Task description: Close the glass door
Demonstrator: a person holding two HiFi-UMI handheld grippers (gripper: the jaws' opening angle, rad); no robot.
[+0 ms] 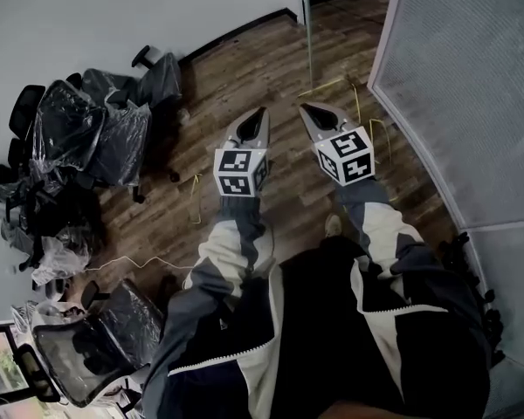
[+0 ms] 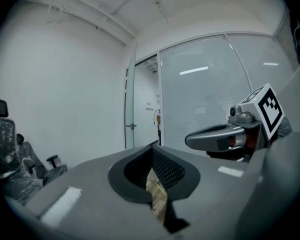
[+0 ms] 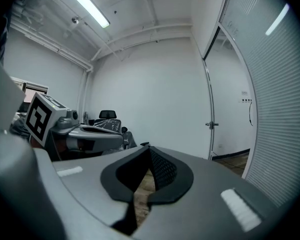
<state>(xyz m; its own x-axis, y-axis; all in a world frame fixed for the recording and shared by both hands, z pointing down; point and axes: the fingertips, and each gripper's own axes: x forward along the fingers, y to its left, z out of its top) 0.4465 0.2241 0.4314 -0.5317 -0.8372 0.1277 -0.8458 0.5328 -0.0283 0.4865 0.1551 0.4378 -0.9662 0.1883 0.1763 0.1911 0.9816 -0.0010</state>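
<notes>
The glass door [image 2: 130,104] stands open ahead, its metal handle [image 2: 131,126] at mid height beside the open doorway [image 2: 146,104]. In the right gripper view the door [image 3: 209,99] shows as a thin upright edge with the handle [image 3: 211,125] on it. From above, the door edge [image 1: 307,24] rises beyond both grippers. My left gripper [image 1: 253,122] and right gripper [image 1: 318,117] point side by side toward it, well short of it. The left gripper [image 2: 152,149] and the right gripper [image 3: 149,148] both have their jaws together and hold nothing.
A frosted glass wall [image 1: 472,85] runs along the right. Plastic-wrapped office chairs [image 1: 96,129] crowd the left, and another chair [image 1: 87,347] stands at the lower left. Yellow cable [image 1: 196,195] lies on the wooden floor [image 1: 244,68].
</notes>
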